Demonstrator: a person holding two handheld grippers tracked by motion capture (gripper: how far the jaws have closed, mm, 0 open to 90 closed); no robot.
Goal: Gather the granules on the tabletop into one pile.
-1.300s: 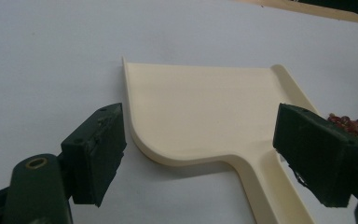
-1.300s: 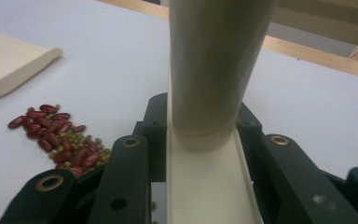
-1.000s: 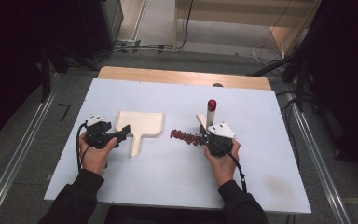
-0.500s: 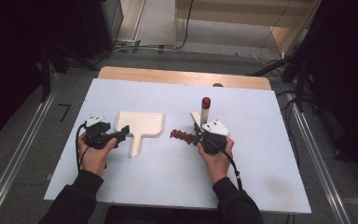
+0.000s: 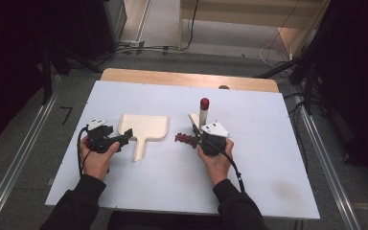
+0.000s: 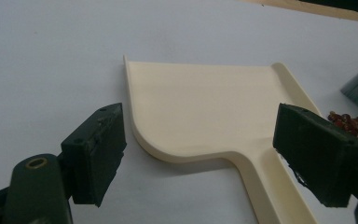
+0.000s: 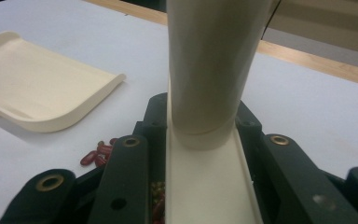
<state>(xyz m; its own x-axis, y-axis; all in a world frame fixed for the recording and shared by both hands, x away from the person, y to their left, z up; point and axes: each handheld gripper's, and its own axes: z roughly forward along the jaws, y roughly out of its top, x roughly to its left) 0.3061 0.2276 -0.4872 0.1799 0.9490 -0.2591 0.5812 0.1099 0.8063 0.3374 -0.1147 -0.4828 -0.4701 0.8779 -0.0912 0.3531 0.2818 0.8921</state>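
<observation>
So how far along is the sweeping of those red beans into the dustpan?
Early. Done: the right gripper is shut on the brush. In hand: the brush sits beside the red beans, while the left gripper, jaws open, straddles the dustpan handle. Left: gripping the pan and sweeping; no beans show in it.

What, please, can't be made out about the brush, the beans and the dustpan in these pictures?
- Brush bristles: right gripper view, hidden below the jaws; top cut off by the edge.
- Beans: high view, too small to count.
- Dustpan handle end: left gripper view, cut off at the bottom edge.
</observation>
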